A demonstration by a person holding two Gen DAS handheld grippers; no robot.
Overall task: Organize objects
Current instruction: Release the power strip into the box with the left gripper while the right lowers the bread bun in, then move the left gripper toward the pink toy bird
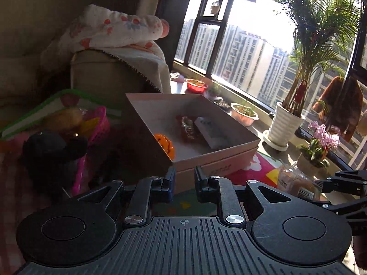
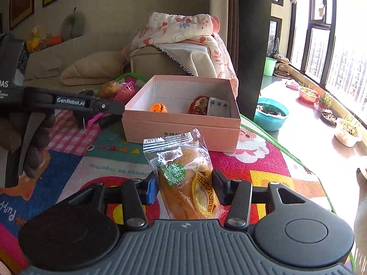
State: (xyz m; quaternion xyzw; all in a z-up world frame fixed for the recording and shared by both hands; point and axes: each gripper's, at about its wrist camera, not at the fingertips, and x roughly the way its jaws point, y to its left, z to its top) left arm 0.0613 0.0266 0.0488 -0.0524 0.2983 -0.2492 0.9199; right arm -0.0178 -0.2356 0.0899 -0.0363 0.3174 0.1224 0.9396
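A pink cardboard box (image 2: 181, 129) stands open on the colourful play mat. Inside it lie an orange pumpkin toy (image 2: 159, 108), a red snack packet (image 2: 198, 105) and a grey packet (image 2: 218, 108). My right gripper (image 2: 184, 189) is shut on a wrapped bread bun (image 2: 187, 178), held just above the mat in front of the box. My left gripper (image 1: 184, 183) is empty, its jaws a small gap apart, close to the box's near corner (image 1: 213, 160). The box contents also show in the left wrist view: pumpkin (image 1: 165, 145), red packet (image 1: 188, 128).
A pink basket (image 2: 127, 90) with another bread pack sits left of the box. A sofa with a floral blanket (image 2: 183, 34) is behind. A teal bowl (image 2: 270, 114) and plant pots (image 1: 285, 123) line the window ledge at right.
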